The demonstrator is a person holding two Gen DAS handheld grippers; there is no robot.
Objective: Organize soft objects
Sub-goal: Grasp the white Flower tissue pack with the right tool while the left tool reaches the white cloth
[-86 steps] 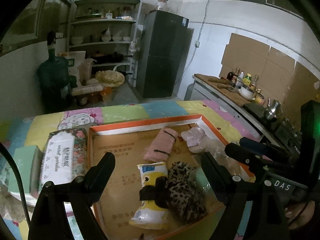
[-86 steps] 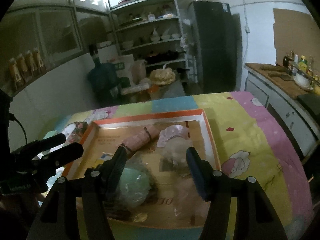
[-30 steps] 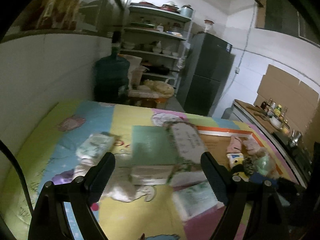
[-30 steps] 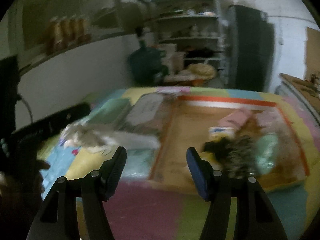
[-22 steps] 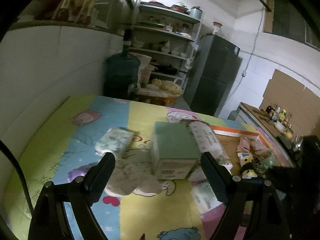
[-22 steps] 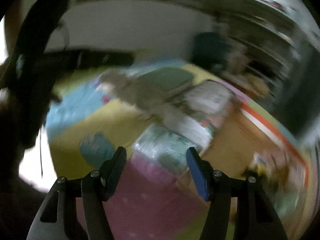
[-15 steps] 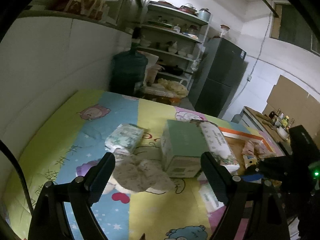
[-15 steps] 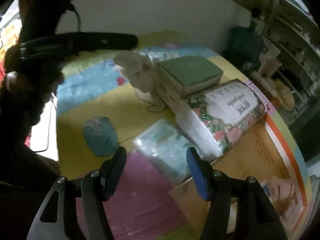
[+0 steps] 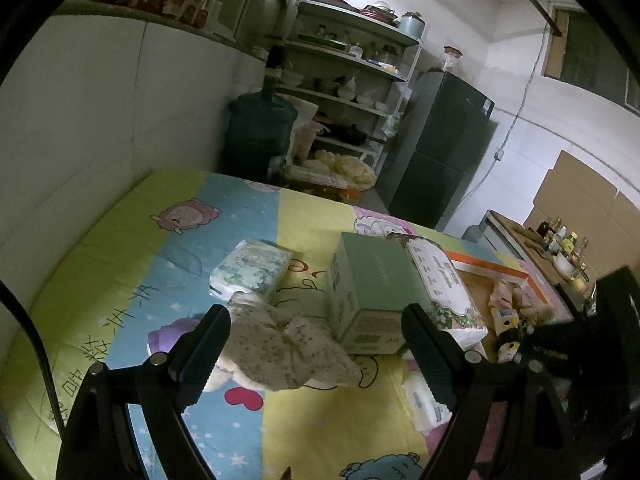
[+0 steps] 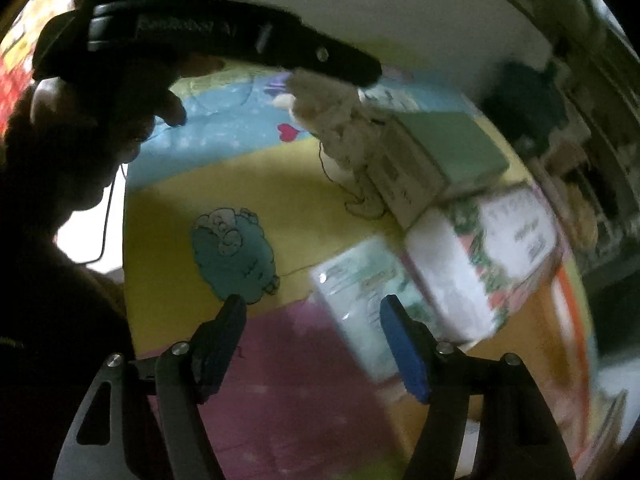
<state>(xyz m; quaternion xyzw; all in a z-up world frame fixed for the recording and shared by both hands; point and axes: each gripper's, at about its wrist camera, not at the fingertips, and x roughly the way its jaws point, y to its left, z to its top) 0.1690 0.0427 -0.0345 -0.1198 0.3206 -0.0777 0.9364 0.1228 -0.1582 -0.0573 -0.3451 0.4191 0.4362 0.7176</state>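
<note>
Step in hand, as I read it: both grippers are off the orange-rimmed tray [image 9: 494, 266] and going for the loose soft items on the surface [image 9: 132, 248]. Left gripper [image 9: 316, 340] is spread wide, nothing pinched, w/ the crumpled floral cloth [image 9: 280, 344] lying between its fingers but not touched. Right gripper [image 10: 312, 332] is opening, empty, its blue pad at the edge of the small pale-green tissue pack [image 10: 360, 292]; view is blurred.

Next move prob. needs the left lowered onto the cloth bunch & closed on a thick fold; the right needs to straddle the pack across its narrow side.

Other items: green box [image 9: 372, 280] w/ a floral tissue pack [image 9: 440, 284] touching it, a 2nd small pack [image 9: 250, 266] beyond the cloth. Tray already holds rolled soft things at far right.

Surface is covered w/ a pastel cartoon quilt. Room: dim kitchen, open shelves [image 9: 352, 60], water jug [image 9: 260, 128], dark fridge [image 9: 440, 148].
</note>
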